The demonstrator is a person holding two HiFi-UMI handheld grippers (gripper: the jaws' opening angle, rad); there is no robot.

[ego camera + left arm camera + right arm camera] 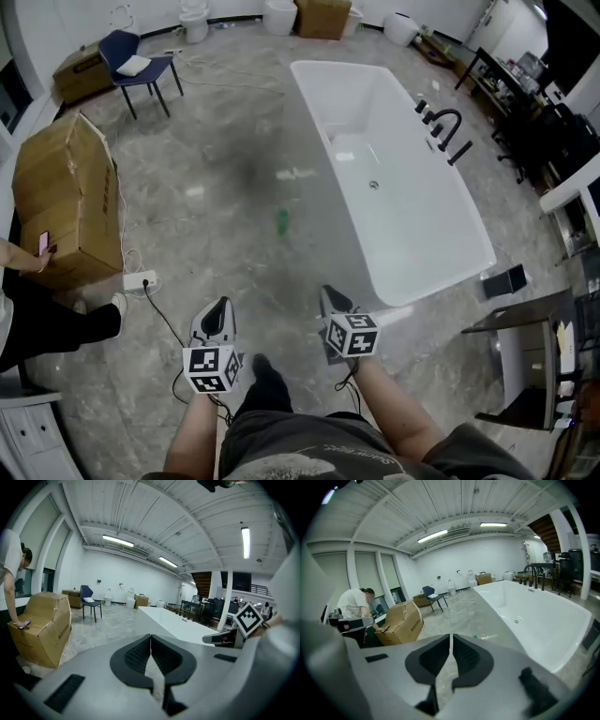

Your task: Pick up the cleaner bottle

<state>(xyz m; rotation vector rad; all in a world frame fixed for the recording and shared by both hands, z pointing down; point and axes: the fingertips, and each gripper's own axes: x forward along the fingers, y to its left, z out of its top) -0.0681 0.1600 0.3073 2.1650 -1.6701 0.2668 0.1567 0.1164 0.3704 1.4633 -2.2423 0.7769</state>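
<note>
Big white bathtub [394, 178] with a black faucet [448, 131] on its right rim. Well left of the tub there's a large cardboard box [66, 197], with a person [47, 323] leaning on it. A blue chair [141, 64] stands off past the tub's far left corner.

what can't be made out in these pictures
- Head view: the small green thing beside the bathtub is too small and blurred to tell if it is the cleaner bottle.
- Right gripper view: it is only a green speck past the right gripper's shut jaws.
- Left gripper view: not visible; the left gripper's body fills the lower frame.
- Head view: the person at the cardboard box is cut off by the left edge.
</note>
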